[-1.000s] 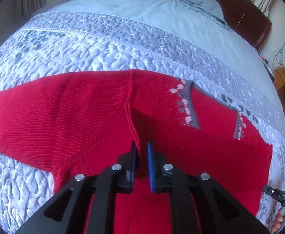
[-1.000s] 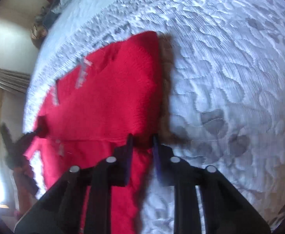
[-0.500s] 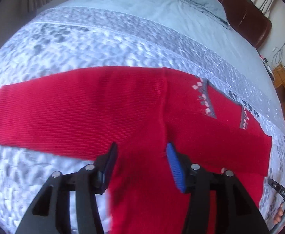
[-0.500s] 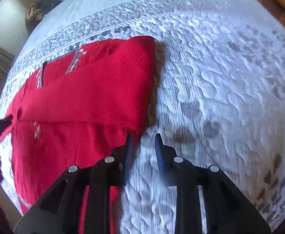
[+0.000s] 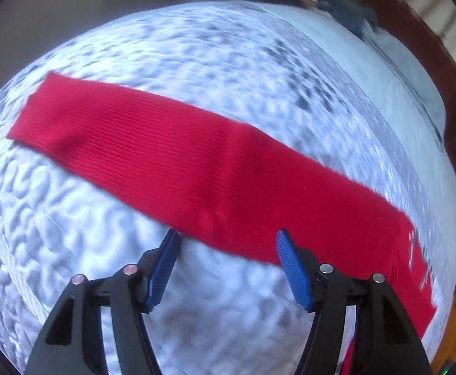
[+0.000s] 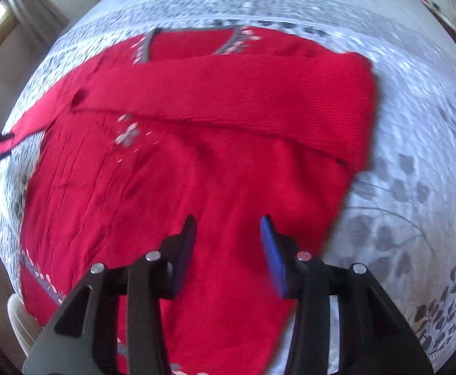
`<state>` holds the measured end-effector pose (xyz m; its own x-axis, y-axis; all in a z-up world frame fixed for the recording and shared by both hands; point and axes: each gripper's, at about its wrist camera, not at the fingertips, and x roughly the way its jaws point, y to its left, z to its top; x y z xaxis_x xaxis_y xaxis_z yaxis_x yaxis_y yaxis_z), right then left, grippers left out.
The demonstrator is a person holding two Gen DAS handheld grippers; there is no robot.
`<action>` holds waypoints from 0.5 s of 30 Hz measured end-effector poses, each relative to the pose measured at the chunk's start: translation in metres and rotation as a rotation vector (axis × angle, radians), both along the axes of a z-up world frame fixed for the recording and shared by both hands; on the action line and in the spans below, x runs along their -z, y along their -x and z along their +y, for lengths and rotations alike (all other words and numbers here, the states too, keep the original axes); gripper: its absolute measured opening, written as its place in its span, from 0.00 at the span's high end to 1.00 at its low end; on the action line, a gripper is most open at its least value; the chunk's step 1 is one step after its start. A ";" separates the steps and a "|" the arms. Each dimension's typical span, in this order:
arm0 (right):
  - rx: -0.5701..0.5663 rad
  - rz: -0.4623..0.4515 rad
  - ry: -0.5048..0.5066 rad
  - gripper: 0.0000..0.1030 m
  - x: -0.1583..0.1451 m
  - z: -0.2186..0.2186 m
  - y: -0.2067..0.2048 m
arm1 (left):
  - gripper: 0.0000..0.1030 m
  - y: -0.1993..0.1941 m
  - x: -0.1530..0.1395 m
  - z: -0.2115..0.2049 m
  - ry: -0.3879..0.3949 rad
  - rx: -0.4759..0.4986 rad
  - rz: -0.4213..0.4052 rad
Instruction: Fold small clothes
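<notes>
- Left wrist view is showing the left gripper (image 5: 226, 243) hanging over the quilted bedspread (image 5: 71, 250), its blue-padded jaws standing wide and gripping nothing, having just been opening.
- One long sleeve (image 5: 152, 143) of the red sweater is lying flat across the bedspread, running from upper left down to lower right, just beyond the fingertips.
- A dark wooden headboard (image 5: 431, 72) is standing at the far right edge of the bedspread.
- Right wrist view is showing the right gripper (image 6: 228, 228) hovering above the red sweater (image 6: 196, 193), jaws partly spread and empty, having just been opening.
- The other sleeve (image 6: 243, 93) is lying folded across the sweater's chest, below the grey-trimmed neckline (image 6: 193, 43).
</notes>
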<state>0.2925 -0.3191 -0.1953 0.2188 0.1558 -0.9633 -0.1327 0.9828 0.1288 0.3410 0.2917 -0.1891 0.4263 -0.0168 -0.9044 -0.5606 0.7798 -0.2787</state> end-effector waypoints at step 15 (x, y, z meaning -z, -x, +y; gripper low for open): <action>-0.002 0.023 0.034 0.59 0.026 0.019 -0.012 | 0.79 0.000 0.016 0.109 0.144 -0.267 -0.083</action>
